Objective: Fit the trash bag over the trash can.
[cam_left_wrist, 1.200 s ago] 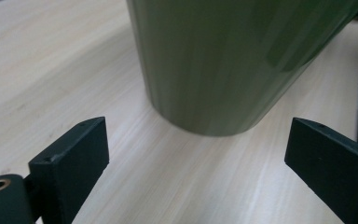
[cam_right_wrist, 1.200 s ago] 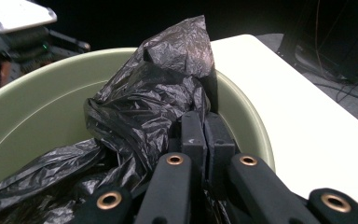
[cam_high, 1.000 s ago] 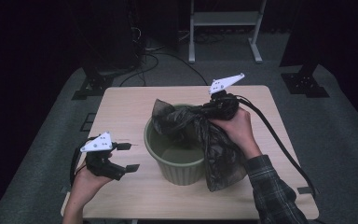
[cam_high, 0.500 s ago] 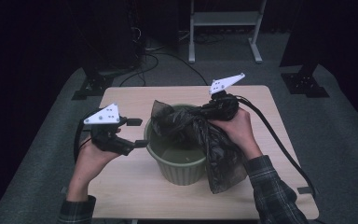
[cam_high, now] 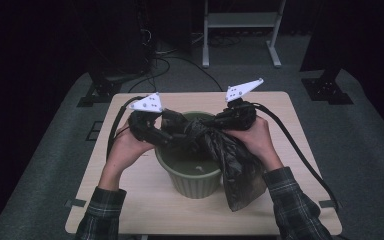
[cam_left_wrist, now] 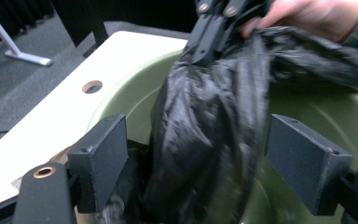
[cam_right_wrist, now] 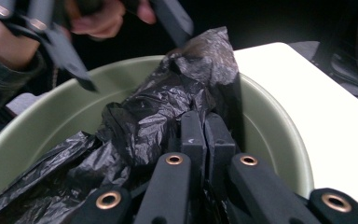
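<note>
The bag point(cam_high: 230, 165), black crumpled plastic, lies across the bin point(cam_high: 192, 182): one part is bunched above the open mouth, the rest hangs down outside the wall on your right and reaches the table point(cam_high: 300, 150). Your right gripper point(cam_high: 232, 117) is clamped on the bag's gathered edge above the far rim; in the right gripper view its jaws stand pressed together with plastic pinched between them point(cam_right_wrist: 205, 135). Your left gripper point(cam_high: 167, 137) is at the bin's left rim with its jaws apart; they have just been opening a little. In the left gripper view a hanging fold of the bag point(cam_left_wrist: 209, 135) passes between the two pads point(cam_left_wrist: 100, 163) (neither pad visibly presses on it).

Edges and room: the bin is round, pale green, upright, near the middle of the table. Its inside wall is bare on the left and near sides, and its floor shows below the bag in the high view. The bag covers the right rim. Open tabletop lies on every side of the bin, widest to its right and left.

Surface and surroundings: the table is light wood with rounded corners and a small round hole point(cam_left_wrist: 92, 86) near one edge. It stands on grey carpet point(cam_high: 45, 165); a white stand point(cam_high: 240, 30) and black cables point(cam_high: 170, 60) lie beyond it in a dark room.
</note>
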A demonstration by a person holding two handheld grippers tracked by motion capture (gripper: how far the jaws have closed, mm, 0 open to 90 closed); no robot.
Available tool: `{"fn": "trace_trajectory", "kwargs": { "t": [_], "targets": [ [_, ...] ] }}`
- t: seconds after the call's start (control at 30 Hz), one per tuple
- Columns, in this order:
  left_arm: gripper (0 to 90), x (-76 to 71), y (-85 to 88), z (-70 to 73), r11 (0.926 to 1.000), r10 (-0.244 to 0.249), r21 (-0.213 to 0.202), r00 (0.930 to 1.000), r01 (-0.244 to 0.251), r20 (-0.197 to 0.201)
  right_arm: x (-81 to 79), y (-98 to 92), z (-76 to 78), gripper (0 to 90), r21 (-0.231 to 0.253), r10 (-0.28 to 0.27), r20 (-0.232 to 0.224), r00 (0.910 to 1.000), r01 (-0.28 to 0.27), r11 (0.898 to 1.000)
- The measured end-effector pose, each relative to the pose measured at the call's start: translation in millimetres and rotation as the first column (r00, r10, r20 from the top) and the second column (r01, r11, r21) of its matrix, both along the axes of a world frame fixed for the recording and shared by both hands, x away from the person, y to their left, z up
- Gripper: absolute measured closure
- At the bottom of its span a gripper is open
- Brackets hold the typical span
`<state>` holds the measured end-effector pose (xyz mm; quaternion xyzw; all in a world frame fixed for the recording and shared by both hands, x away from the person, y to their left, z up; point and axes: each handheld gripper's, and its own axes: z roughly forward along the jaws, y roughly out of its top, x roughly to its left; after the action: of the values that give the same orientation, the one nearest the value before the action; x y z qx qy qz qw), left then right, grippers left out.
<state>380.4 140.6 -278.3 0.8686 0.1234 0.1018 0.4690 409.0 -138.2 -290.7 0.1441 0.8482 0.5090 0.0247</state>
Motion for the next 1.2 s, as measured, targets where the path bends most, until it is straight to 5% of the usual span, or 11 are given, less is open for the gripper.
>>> {"fn": "trace_trajectory", "kwargs": {
  "t": [0.13,0.33,0.43,0.63,1.2],
  "targets": [
    [23.4,9.5,-13.2,-7.3,0.9981,-0.043,0.043,0.9987,0.045,-0.025,-0.5,0.6,0.4,87.7,0.016,0.016,-0.001,0.9999,-0.016,1.0],
    [71.1,14.4,-15.8,-12.4,0.9919,-0.089,0.085,0.994,0.094,-0.064,-0.5,1.1,-0.3,79.5,0.011,0.005,-0.001,1.0,-0.005,1.0],
    [82.8,13.8,-12.8,-12.9,0.9945,-0.069,0.073,0.9938,0.075,-0.088,-1.1,-1.9,1.2,67.1,0.004,-0.02,0.006,0.9998,0.02,1.0],
    [83.6,13.6,-4.6,-15.2,0.9967,-0.033,0.07,0.9938,0.04,-0.106,-7.6,-17.0,7.2,57.5,-0.008,-0.044,0.022,0.9988,0.045,0.999],
    [82.3,7.0,8.9,-11.9,0.9972,-0.01,0.073,0.9971,0.016,-0.075,-31.8,-116.6,-3.9,42.3,0.023,-0.173,-0.004,0.9849,0.173,0.985]
  ]
}}
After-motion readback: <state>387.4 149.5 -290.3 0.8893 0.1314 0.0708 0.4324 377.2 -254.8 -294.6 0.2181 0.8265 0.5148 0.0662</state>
